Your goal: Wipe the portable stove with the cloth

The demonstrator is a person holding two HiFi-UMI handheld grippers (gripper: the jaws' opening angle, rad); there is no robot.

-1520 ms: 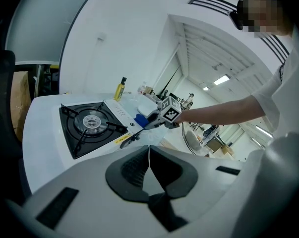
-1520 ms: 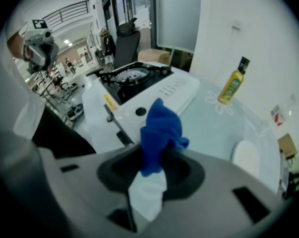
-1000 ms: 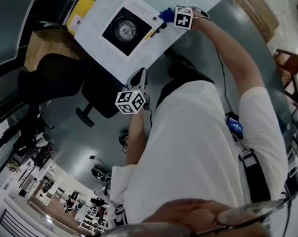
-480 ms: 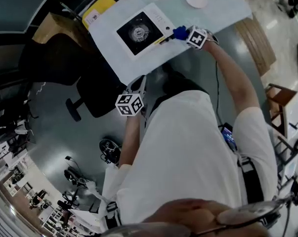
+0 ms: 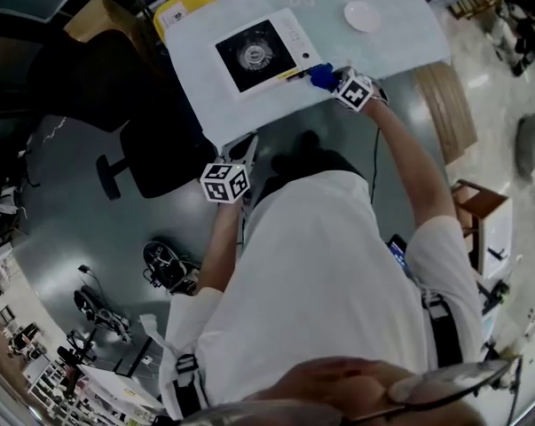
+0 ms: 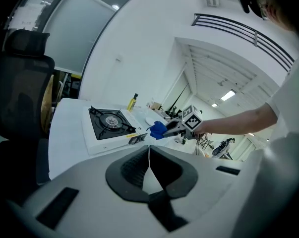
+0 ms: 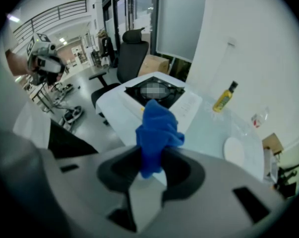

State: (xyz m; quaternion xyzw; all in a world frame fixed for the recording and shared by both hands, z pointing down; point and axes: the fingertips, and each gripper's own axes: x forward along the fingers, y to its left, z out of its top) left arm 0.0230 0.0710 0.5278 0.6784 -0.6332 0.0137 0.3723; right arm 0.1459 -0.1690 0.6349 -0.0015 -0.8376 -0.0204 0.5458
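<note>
Right arm outstretched, right tool (image 5: 329,80) clamping the cloth (image 5: 319,76) beside the stove (image 5: 260,52); only the left gripper view shows the left tool (image 6: 149,158) with jaws together, empty.

My right arm (image 5: 409,158) is stretched well out ahead, right tongs (image 5: 331,80) at its far end, jaws clamped on a bunched blue cloth (image 7: 156,128) that sticks up between them. My left arm (image 5: 216,238) is bent and tucked close to my side, left tongs (image 6: 149,155) well behind the right pair, jaws pressed together, nothing between them.
</note>
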